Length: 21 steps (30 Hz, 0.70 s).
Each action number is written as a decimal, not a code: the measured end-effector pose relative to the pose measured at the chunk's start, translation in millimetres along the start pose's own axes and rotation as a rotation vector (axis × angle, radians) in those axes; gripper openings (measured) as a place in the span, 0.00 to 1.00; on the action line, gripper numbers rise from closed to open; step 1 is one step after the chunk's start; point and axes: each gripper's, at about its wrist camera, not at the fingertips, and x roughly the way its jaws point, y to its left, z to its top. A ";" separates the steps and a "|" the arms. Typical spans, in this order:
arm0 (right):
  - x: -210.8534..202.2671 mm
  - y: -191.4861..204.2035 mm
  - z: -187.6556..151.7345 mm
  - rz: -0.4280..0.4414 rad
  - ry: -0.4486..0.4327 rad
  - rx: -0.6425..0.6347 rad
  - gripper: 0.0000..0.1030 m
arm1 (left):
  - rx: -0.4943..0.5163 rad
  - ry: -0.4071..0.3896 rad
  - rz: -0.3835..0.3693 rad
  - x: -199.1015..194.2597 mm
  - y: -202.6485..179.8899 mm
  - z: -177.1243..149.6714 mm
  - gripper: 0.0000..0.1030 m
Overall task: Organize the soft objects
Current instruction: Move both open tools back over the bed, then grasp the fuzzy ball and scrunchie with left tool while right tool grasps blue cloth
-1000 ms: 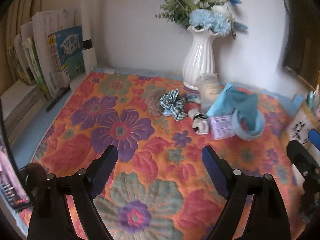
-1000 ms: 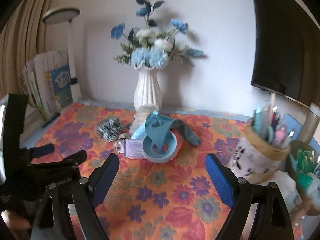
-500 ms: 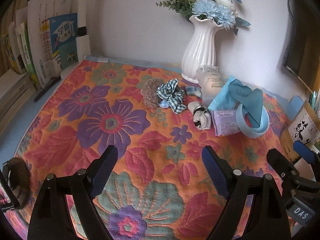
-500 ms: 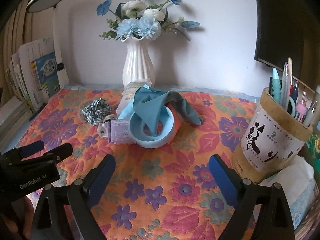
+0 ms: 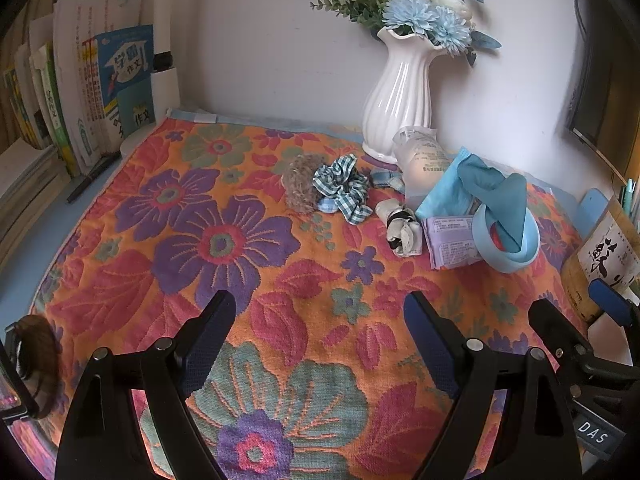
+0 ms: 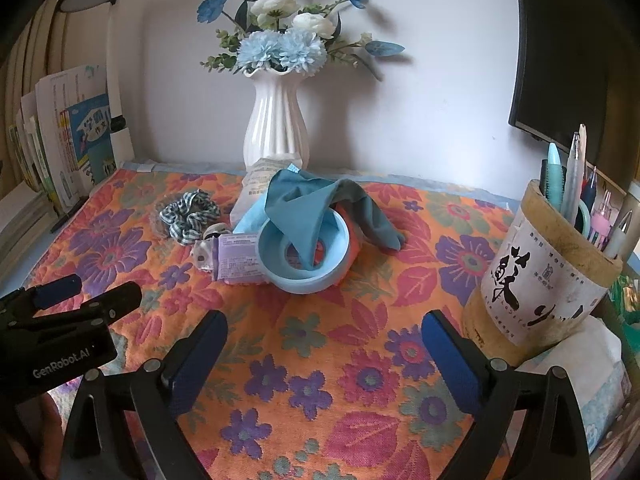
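Both the left gripper (image 5: 316,316) and right gripper (image 6: 324,334) hang wide and empty over the flowered cloth (image 6: 320,360); the right fingers (image 6: 448,344) have just been opening. The checked scrunchie (image 5: 340,188) lies far off by the white vase (image 5: 400,100), beside what may be a brown hair tie (image 5: 300,188).

Black-framed left gripper (image 5: 318,320) and right gripper (image 6: 324,340) carry blue-padded fingers (image 6: 202,354), silver screws.

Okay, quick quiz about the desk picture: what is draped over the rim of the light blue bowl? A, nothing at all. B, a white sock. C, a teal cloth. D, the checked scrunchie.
C: a teal cloth hangs over the rim of the light blue bowl and into it, while the checked scrunchie lies apart on the floral mat.
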 end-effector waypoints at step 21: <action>-27.4 -7.1 9.5 0.046 -0.008 0.006 0.95 | -0.007 0.079 0.014 3.8 4.7 0.6 0.83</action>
